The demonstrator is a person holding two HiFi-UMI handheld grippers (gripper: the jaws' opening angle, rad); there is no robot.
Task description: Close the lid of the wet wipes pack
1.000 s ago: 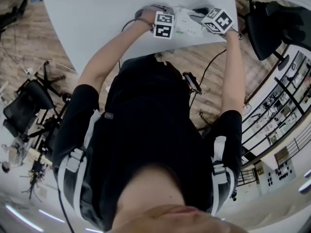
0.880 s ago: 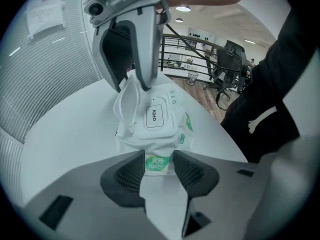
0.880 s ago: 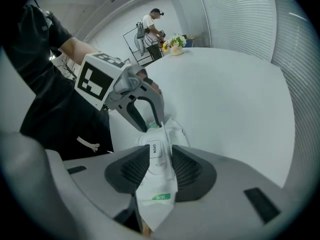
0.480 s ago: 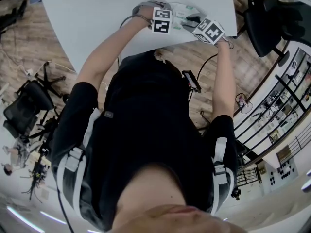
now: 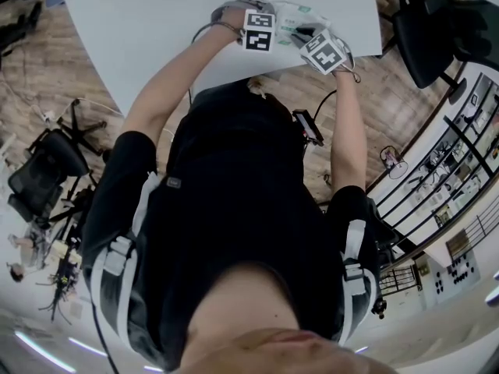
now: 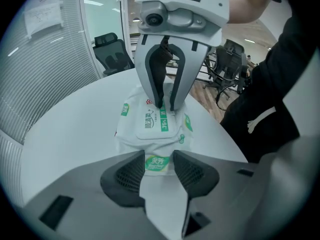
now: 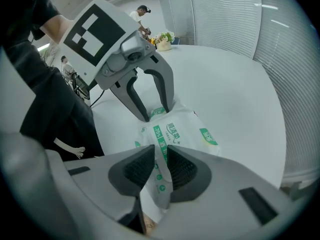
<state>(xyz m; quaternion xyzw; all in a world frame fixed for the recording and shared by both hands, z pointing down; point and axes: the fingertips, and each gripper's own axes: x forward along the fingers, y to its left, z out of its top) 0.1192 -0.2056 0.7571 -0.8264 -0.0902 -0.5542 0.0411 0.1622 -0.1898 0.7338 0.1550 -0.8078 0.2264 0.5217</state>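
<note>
In the left gripper (image 6: 159, 166): the near end of the pack (image 6: 126, 134), pinched between pads set moderately apart. It looks to serve as the anchor.
At the right gripper (image 7: 161, 166): the jaws have just been closing and now leave a narrow gap. The tips stand on the far edge of the lid (image 6: 157, 126). Only the pack's green stripe shows through the gap, and nothing seems pinched.
Pack: lies flat on the bench (image 6: 70, 134), near the edge by the person, between the two grippers.
Lid: looks flat against the pack; whether it is sealed I cannot tell.
Handling: probably light, soft and squashy. The film is likely slippery, so the pack may slide or buckle under a push. The lid looks like the one stiffer part.
Where to hold: an end seam seems best for steadying. The lid's rim wants pressing with near-closed tips, not pinching.
Bench: white, smooth, bare round the pack.
Room: an office with blinds (image 7: 280, 39), a chair (image 6: 112, 46) and a wood floor (image 5: 405, 123).
</note>
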